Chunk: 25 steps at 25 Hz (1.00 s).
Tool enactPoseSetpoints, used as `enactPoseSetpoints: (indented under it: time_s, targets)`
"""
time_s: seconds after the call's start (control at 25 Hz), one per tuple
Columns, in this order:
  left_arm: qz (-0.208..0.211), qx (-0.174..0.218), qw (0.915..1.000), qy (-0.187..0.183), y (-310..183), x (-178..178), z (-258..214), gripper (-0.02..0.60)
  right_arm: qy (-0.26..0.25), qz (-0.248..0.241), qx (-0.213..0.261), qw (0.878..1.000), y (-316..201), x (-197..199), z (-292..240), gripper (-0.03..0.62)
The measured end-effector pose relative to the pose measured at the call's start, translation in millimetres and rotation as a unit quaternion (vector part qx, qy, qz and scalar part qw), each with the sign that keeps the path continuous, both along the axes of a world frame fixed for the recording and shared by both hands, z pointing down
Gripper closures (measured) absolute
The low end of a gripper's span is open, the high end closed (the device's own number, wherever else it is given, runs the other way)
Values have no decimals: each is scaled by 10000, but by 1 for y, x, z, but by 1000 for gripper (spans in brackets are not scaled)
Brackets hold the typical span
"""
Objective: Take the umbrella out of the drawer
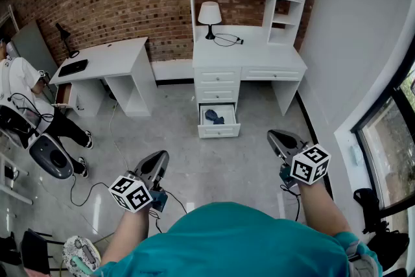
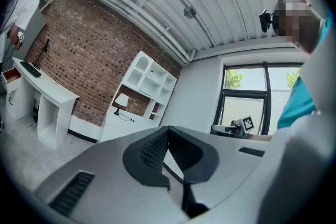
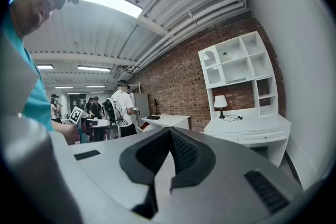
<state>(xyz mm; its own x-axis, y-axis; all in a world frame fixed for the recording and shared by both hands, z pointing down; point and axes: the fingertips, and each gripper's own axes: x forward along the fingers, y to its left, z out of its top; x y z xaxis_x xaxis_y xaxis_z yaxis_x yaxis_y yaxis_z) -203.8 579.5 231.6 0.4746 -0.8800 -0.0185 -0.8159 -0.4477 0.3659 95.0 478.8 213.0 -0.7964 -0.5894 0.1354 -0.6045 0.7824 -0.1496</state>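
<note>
- Head view: the dark blue folded umbrella (image 1: 214,117) lies in the open bottom white drawer (image 1: 219,131) of the white shelf-topped counter (image 1: 249,61), ahead across the grey floor (image 1: 214,168). Both tools are well apart from it. The left tool (image 1: 157,164) is low left. The right tool (image 1: 279,137) is low right and looks slightly nearer. The umbrella's long axis is too small to judge. Both forearms reach forward, with the tools about level.
- Left gripper view: the left tool (image 2: 169,148) has its jaws pressed together on nothing. The counter (image 2: 116,122) stands ahead-left, and the drawer cannot be made out.
- Right gripper view: the right tool (image 3: 169,147) is likewise closed and empty. The counter (image 3: 252,126) is to the right, with its lower drawers behind the tool's body.
</note>
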Motion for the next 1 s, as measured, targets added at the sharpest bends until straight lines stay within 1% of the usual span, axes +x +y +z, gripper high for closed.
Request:
enactPoseSetpoints:
  time_s: [0.56, 0.72, 0.84, 1.0]
  targets:
    - [-60, -54, 10000, 47, -7, 5, 3, 571, 3, -51, 22, 10000, -9, 2, -1, 574]
    - [-57, -103, 9999, 37, -11, 8, 4, 571, -87, -22, -79, 9999, -14, 4, -1, 574]
    - [-24, -128, 9999, 9, -16, 15, 4, 571, -280, 25, -176, 9994, -19, 11, -2, 572]
    - [38, -102, 9999, -67, -24, 34, 1, 571, -272, 19, -161, 9995, -22, 26, -1, 572]
